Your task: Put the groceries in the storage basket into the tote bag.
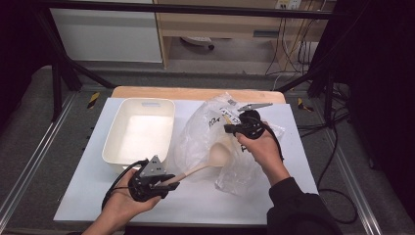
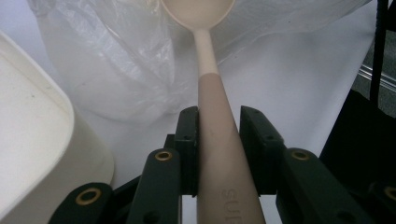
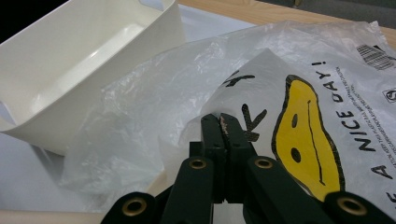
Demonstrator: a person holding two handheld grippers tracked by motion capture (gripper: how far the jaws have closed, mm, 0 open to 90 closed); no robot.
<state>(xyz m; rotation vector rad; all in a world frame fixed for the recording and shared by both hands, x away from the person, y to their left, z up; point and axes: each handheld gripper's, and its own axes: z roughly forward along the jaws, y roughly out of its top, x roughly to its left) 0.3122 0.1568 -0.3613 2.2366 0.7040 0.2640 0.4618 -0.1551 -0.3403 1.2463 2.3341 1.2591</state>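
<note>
A beige spoon (image 1: 205, 164) with a long handle lies between the jaws of my left gripper (image 1: 165, 185), which is shut on the handle near its end (image 2: 212, 93). Its bowl (image 1: 219, 155) points at a crumpled clear plastic bag (image 1: 215, 132) in the middle of the table; I cannot tell whether the bowl is inside the bag. My right gripper (image 1: 230, 128) is shut on a fold of the bag's upper edge. In the right gripper view, its jaws (image 3: 223, 123) pinch the film beside a yellow smiley print (image 3: 308, 135).
A cream rectangular bin (image 1: 142, 129) stands left of the bag on the white table sheet (image 1: 274, 196), close to my left gripper (image 2: 218, 121). Its rim is visible in the left gripper view (image 2: 70, 116) and the right gripper view (image 3: 93, 56). Black frame posts and cables flank the table.
</note>
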